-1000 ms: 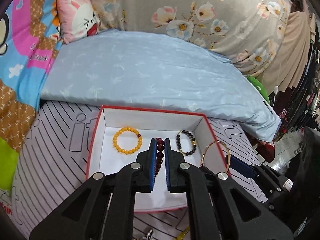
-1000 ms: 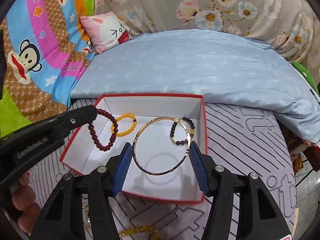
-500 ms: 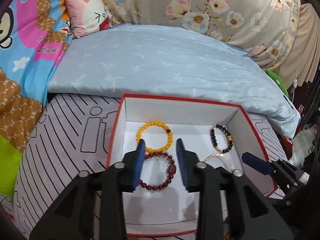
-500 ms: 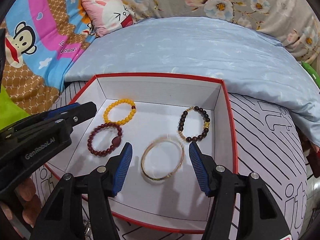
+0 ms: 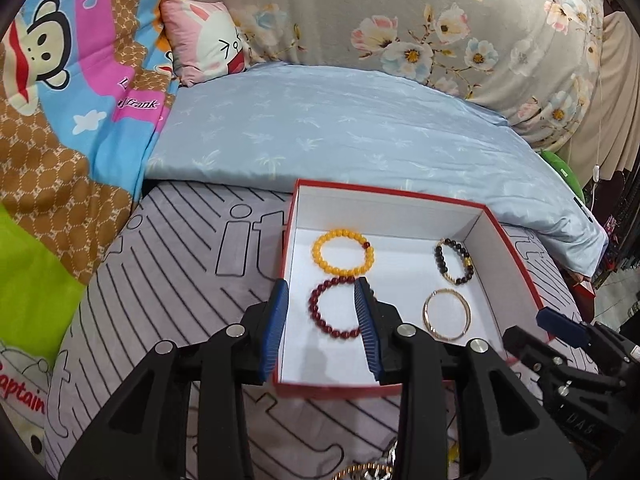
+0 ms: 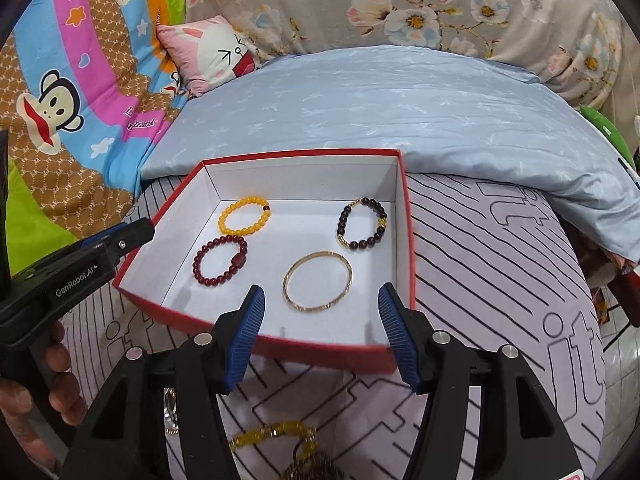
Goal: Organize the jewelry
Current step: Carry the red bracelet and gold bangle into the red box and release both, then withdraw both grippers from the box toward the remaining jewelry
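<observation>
A red box with white inside [image 5: 380, 210] [image 6: 304, 180] lies on the bed. Flat on its floor lie a yellow bead bracelet [image 5: 317, 255] [image 6: 226, 220], a dark red bead bracelet [image 5: 314, 309] [image 6: 198, 266], a dark bead bracelet with gold pieces [image 5: 440, 258] [image 6: 342, 220] and a thin gold bangle [image 5: 427, 312] [image 6: 290, 292]. My left gripper [image 5: 322, 286] [image 6: 132, 234] hangs open over the box's near left corner, holding nothing. Open and also holding nothing, my right gripper [image 6: 320, 292] [image 5: 560, 326] hovers over the near wall, in front of the bangle.
The box rests on a grey striped sheet [image 6: 500, 280]. Loose yellow-bead jewelry [image 6: 272, 436] lies on it near my right gripper. Behind are a folded light blue quilt [image 5: 340, 132], a pink pillow [image 5: 204, 44] and a cartoon blanket [image 5: 60, 120]. A hand [image 6: 24, 400] grips the left tool.
The left gripper opened and dropped the dark red bracelet into the box. The gold bangle left the right gripper and lies in the box. Both grippers drew back toward the near wall.
</observation>
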The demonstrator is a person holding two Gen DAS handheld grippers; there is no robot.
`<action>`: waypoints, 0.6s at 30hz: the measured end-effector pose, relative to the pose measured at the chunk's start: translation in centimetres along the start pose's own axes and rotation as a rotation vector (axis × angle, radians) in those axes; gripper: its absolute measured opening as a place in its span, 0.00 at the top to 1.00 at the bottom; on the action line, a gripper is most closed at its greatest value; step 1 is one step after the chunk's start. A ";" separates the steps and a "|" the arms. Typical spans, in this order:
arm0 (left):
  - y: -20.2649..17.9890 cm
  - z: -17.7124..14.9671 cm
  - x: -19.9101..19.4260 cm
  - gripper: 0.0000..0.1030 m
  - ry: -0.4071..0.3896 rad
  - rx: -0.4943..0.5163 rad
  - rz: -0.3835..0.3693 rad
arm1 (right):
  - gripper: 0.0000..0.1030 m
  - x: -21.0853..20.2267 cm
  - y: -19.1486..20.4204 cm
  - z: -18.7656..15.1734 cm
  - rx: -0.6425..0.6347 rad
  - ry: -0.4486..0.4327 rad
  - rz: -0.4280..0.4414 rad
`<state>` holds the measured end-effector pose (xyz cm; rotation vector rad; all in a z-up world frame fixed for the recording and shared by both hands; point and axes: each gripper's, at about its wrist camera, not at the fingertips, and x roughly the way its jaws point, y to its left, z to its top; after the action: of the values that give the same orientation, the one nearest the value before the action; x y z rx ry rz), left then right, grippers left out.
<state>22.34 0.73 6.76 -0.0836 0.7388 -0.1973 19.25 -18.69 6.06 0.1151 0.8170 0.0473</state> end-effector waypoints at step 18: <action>-0.7 -5.8 -4.9 0.68 0.044 0.004 0.011 | 0.44 -5.5 0.8 -5.6 0.019 0.018 0.008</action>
<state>14.75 1.08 5.79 -0.0715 0.7830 -0.1901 11.38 -17.89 6.38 0.1366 0.8351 0.0484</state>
